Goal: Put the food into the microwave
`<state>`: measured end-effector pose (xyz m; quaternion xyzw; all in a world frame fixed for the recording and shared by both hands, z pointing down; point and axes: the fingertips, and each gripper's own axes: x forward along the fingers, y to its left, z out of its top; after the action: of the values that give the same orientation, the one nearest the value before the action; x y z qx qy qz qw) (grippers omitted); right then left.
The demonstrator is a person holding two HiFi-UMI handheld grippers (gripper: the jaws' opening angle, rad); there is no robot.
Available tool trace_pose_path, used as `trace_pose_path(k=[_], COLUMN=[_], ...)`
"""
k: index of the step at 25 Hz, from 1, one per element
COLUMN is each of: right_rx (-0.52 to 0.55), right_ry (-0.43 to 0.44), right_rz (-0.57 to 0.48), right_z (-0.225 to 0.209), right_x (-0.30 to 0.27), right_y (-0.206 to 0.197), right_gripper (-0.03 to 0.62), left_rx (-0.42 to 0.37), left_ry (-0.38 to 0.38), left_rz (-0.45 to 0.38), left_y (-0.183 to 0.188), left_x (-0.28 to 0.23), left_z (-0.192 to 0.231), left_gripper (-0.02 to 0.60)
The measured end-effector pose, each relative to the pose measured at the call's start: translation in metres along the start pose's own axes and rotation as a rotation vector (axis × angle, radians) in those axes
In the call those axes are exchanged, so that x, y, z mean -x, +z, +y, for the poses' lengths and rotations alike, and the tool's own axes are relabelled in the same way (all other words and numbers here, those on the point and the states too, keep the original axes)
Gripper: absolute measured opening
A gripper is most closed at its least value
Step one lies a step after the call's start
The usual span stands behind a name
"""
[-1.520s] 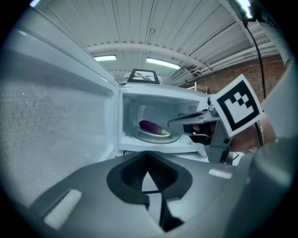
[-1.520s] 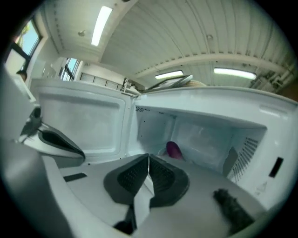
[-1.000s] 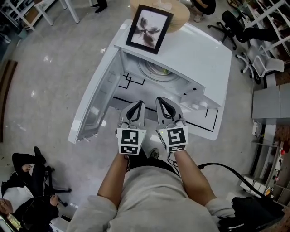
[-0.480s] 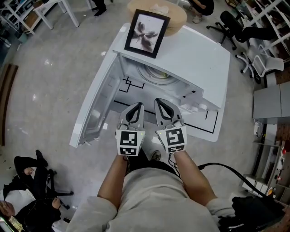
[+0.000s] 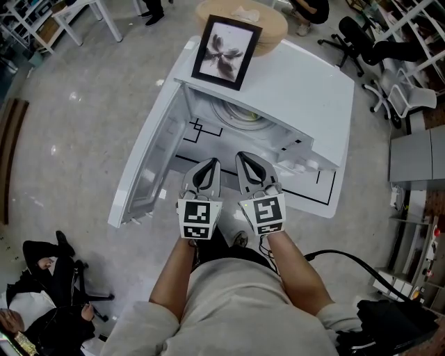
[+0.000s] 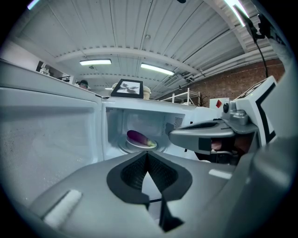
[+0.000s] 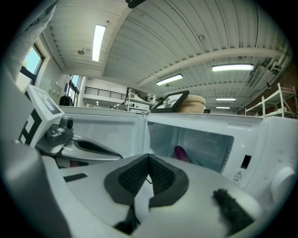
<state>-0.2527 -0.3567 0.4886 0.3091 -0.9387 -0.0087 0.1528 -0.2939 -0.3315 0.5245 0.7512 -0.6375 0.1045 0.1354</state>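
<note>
A white microwave (image 5: pixel 306 90) stands with its door (image 5: pixel 149 160) swung open to the left. Inside, purple food (image 6: pixel 138 137) lies on a white plate (image 6: pixel 139 144) on the turntable; the right gripper view shows the food (image 7: pixel 180 153) too. My left gripper (image 5: pixel 208 163) and right gripper (image 5: pixel 249 158) hover side by side just in front of the open cavity, outside it. Both are shut with nothing between the pads (image 6: pixel 160 174). In the left gripper view the right gripper (image 6: pixel 205 135) shows at the right.
A black-framed picture (image 5: pixel 226 50) leans on top of the microwave, with a round wooden table (image 5: pixel 268 21) behind it. Office chairs (image 5: pixel 375 49) and a grey cabinet (image 5: pixel 414 156) are at the right. A seated person (image 5: pixel 35 292) is at the lower left. A black cable (image 5: pixel 348 261) trails at the right.
</note>
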Motion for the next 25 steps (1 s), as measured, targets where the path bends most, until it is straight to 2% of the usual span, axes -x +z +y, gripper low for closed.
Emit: trace_pose_path(k=[25], right_rx=[-0.029], right_ry=[-0.040], right_rz=[0.000], right_z=[-0.016], right_x=[0.012], right_y=[-0.004], right_gripper=[0.011], left_rx=[-0.028], left_ry=[-0.047], left_rz=[0.017], left_y=[-0.001], left_x=[-0.013], left_z=[-0.016], left_gripper=[0.008])
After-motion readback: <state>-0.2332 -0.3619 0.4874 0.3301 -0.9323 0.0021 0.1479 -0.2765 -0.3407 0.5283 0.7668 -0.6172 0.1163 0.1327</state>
